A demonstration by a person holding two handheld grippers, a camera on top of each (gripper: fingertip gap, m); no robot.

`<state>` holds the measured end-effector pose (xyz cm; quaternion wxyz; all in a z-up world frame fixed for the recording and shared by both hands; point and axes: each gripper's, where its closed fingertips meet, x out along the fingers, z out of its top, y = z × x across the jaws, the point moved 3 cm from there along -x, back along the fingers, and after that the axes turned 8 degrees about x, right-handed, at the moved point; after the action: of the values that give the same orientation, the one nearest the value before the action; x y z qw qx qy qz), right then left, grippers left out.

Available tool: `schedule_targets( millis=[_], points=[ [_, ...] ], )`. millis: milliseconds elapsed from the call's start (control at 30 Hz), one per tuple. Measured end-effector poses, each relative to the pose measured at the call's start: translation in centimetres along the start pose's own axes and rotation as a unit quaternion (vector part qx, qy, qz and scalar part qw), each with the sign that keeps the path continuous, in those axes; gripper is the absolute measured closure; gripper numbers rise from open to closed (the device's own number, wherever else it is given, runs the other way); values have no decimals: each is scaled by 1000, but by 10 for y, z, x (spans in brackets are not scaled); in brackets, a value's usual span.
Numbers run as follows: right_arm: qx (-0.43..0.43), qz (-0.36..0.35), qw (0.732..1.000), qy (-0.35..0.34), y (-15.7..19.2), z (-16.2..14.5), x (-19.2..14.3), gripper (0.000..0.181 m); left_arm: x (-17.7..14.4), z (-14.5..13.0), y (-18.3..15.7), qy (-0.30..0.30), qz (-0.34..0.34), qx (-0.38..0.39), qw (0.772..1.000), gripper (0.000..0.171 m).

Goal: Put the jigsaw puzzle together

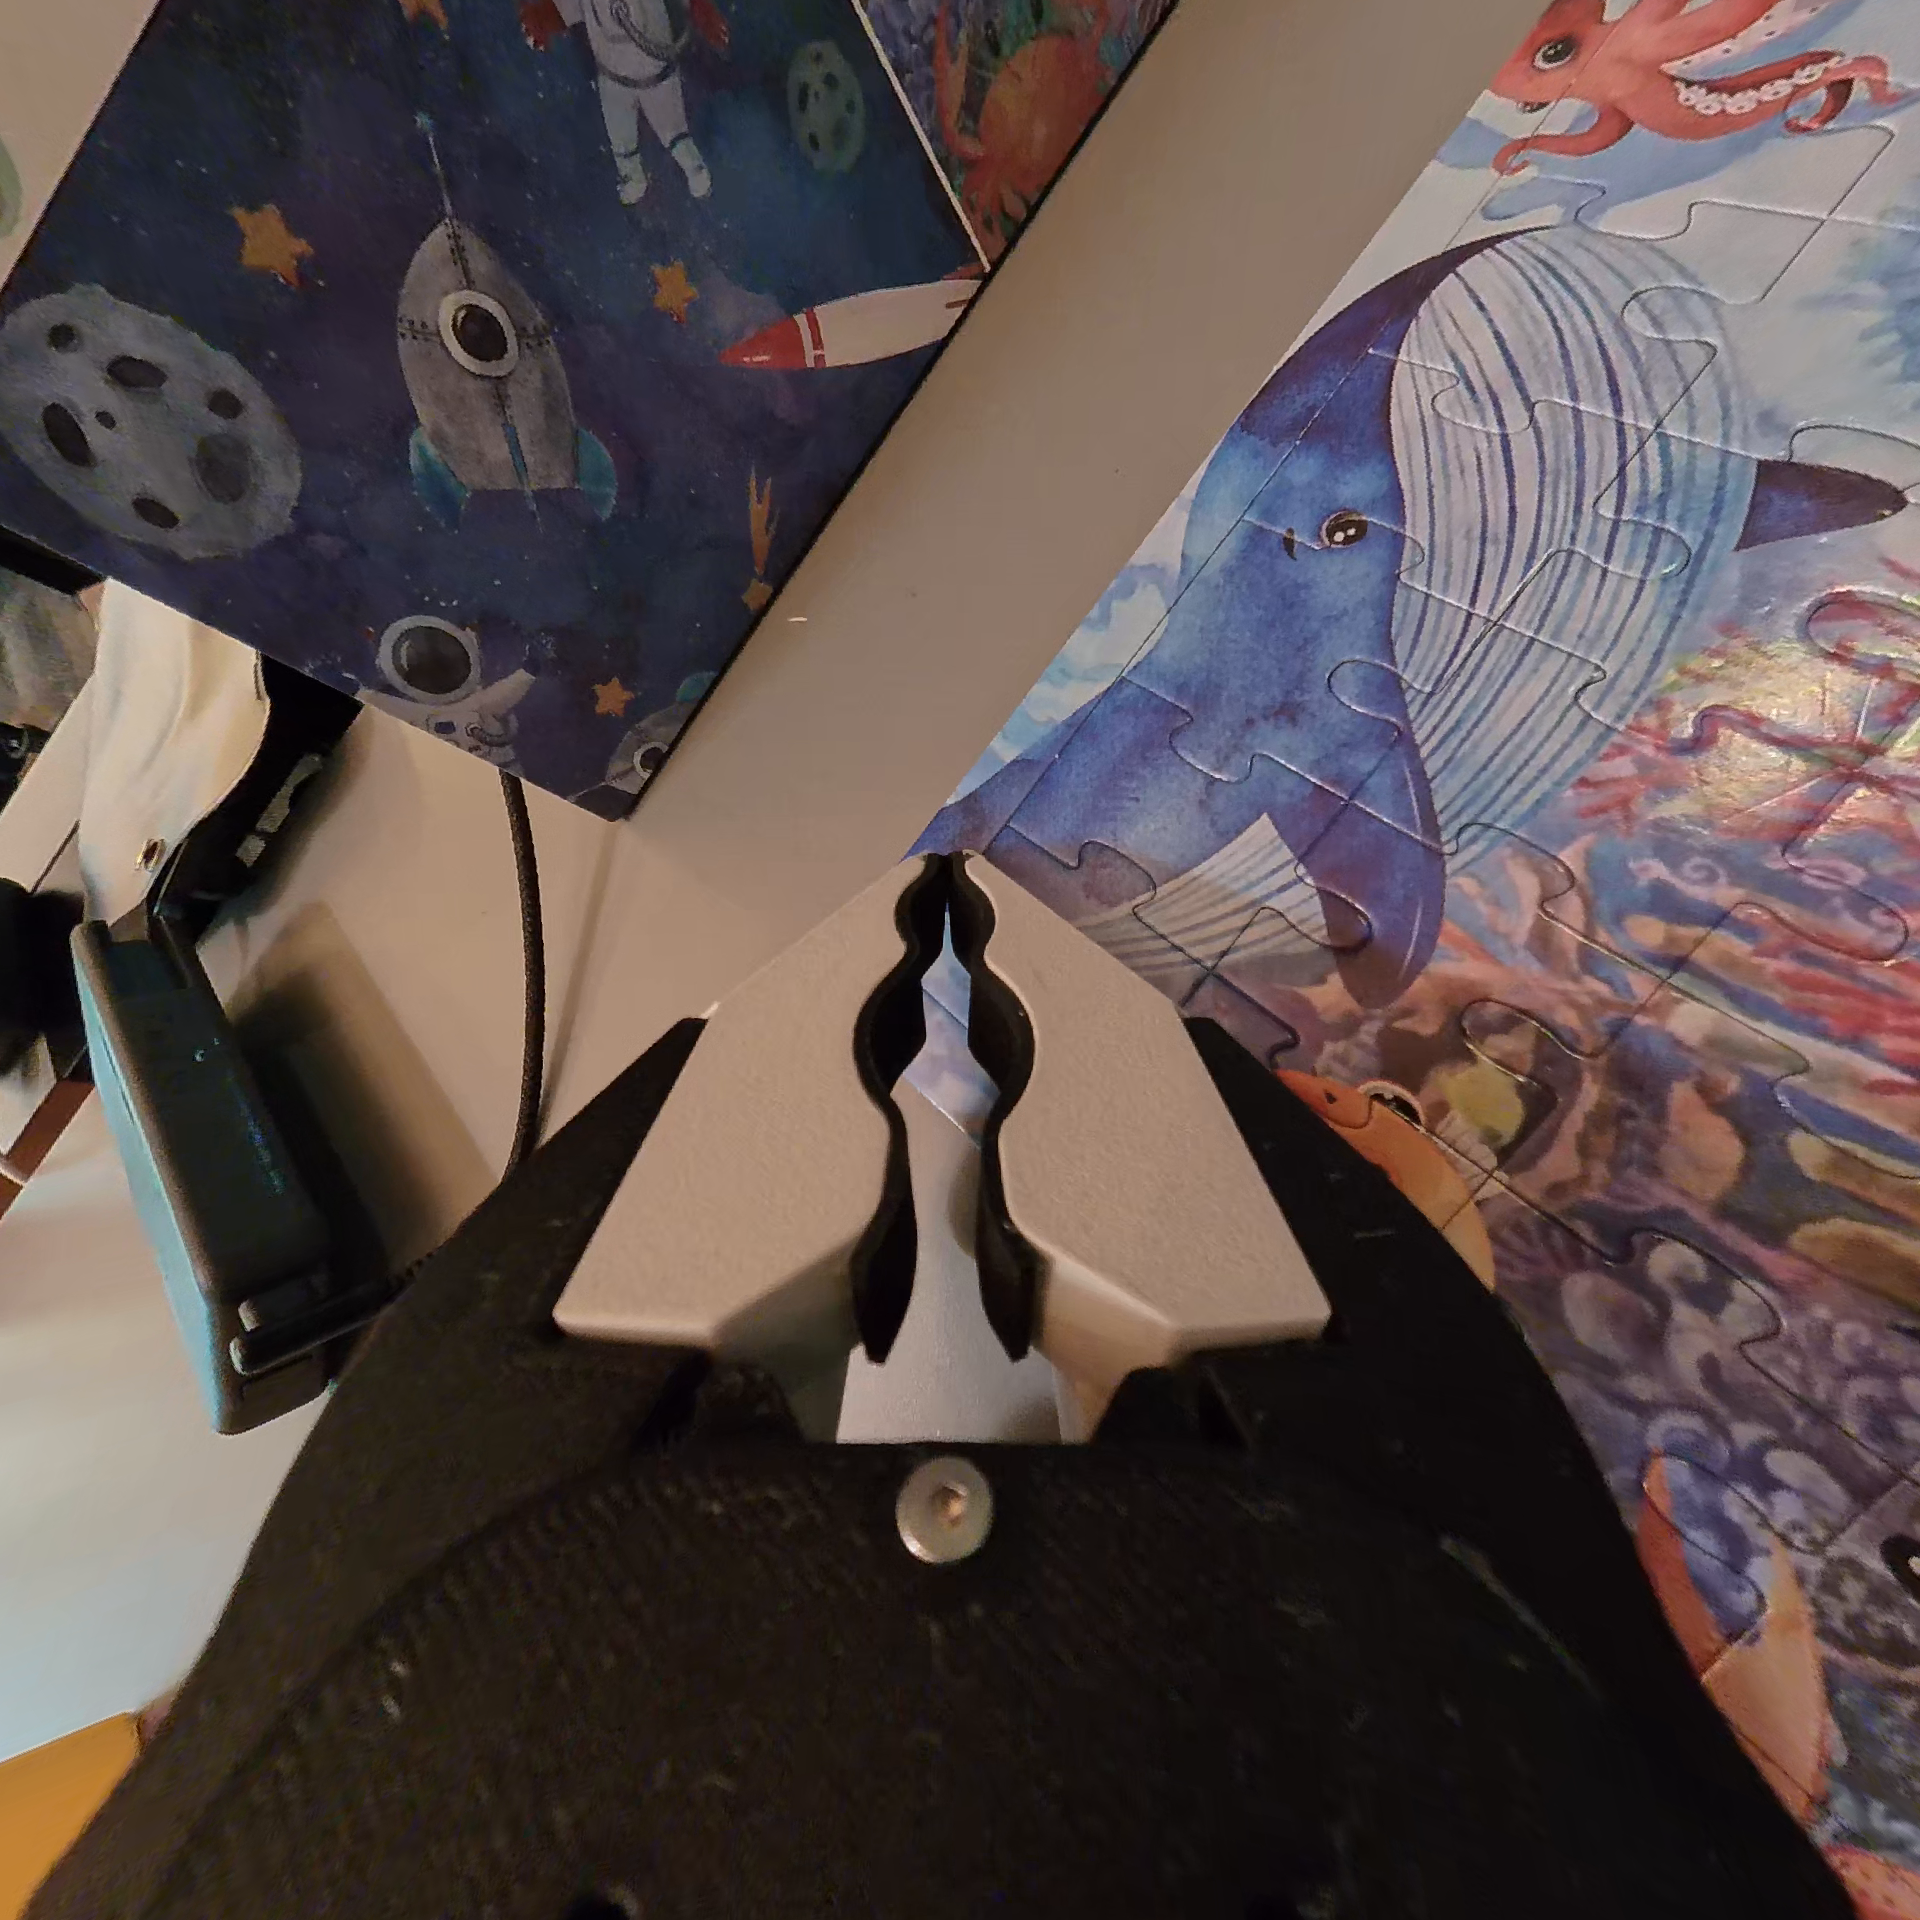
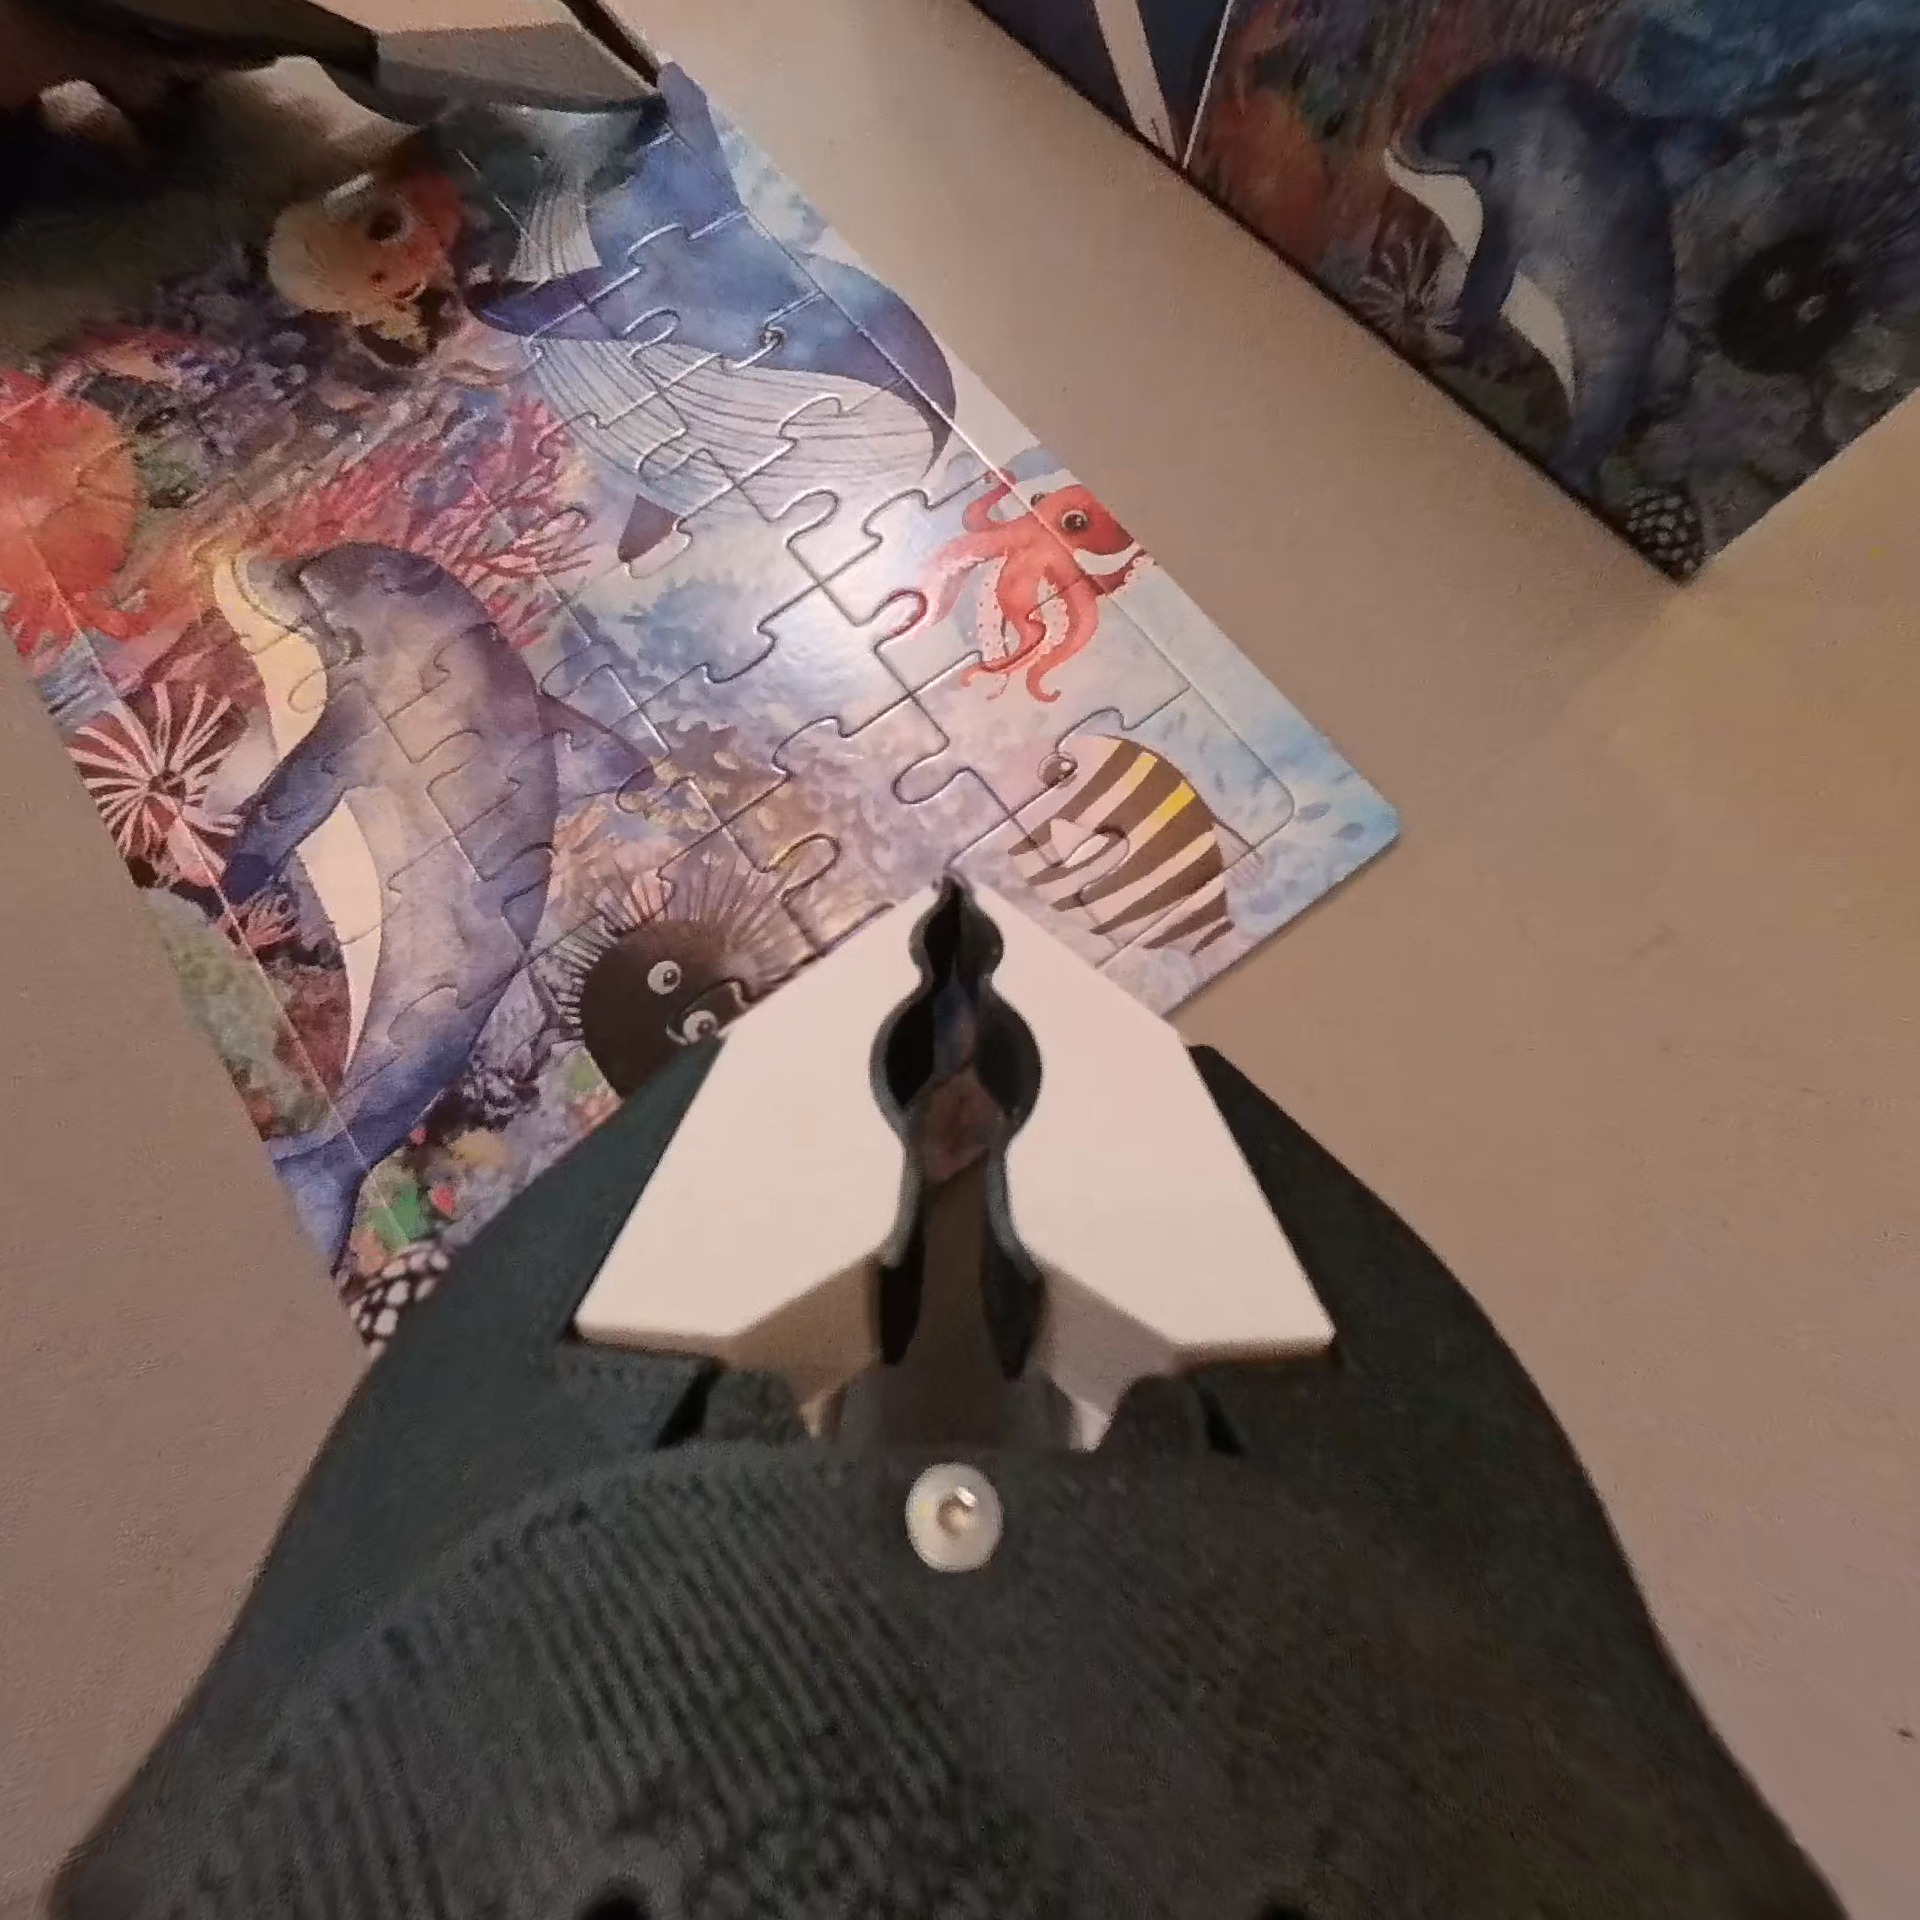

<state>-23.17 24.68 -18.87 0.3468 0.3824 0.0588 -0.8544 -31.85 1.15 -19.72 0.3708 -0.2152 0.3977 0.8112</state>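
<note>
The jigsaw puzzle [image 1: 1558, 727] lies flat on the pale table [image 1: 790, 727], a sea picture with a blue whale, an octopus and fish. Its visible pieces are joined. My left gripper [image 1: 948, 864] is shut and empty, its tips at the puzzle's corner edge by the whale's tail. In the right wrist view the puzzle [image 2: 727, 644] fills the upper left. My right gripper [image 2: 951, 896] is shut over the puzzle's near edge, between a black sea urchin and a striped fish. It hides that edge. I make out no piece in it. The left gripper [image 2: 499, 73] shows blurred at the far corner.
A flat box [image 1: 416, 364] with space and sea pictures lies beyond the puzzle, across a strip of bare table, and shows in the right wrist view [image 2: 1610, 260]. At the left are a black device [image 1: 208, 1195], a braided cable [image 1: 530, 935] and a person's white sleeve [image 1: 156, 727]. One gripper's finger ends stand about 25 cm off the other's. The puzzle [image 2: 727, 644] sits 7 cm or so from the ends of my right fingers.
</note>
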Motion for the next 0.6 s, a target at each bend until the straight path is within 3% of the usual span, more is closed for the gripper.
schedule_targets(
  millis=[300, 600],
  points=[
    [-44, 72, 996, -13, 21, -2, -3, 181, 0, 0, 0, 0, 1, 1, 1000, 171],
    [-59, 57, 997, -8, 23, -2, 1, 181, 0, 0, 0, 0, 3, 3, 1000, 171]
  ],
)
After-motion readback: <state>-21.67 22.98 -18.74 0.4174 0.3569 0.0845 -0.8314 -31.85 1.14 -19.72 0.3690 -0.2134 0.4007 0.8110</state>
